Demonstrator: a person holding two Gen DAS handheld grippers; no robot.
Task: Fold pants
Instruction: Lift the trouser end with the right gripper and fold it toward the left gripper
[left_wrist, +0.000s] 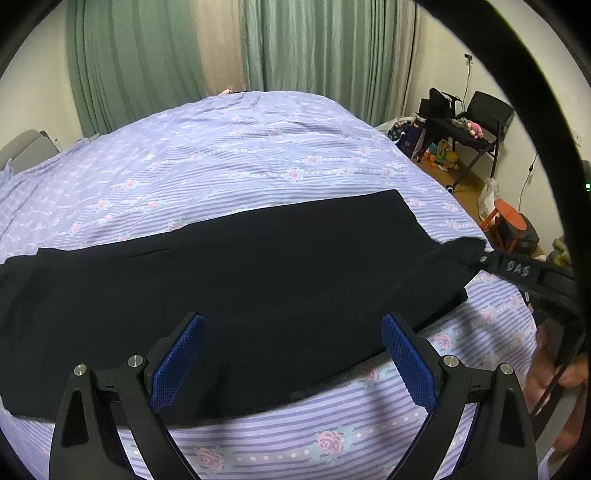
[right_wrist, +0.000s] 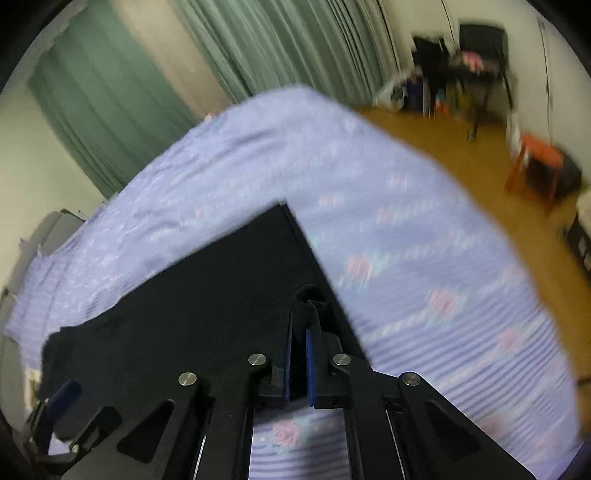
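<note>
A bedroom in a home. Big bed with a purple striped sheet with pink roses (left_wrist: 258, 155), long green curtains (left_wrist: 317, 44), wooden floor (right_wrist: 461, 147), small orange stool (left_wrist: 508, 218), toys under a black chair (left_wrist: 487, 110).

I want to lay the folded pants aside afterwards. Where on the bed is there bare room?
The wide stretch of bedspread between the black pants and the green curtains is bare. The near strip is narrow: the left gripper hangs open there, and the right gripper pinches the pants' end.
</note>
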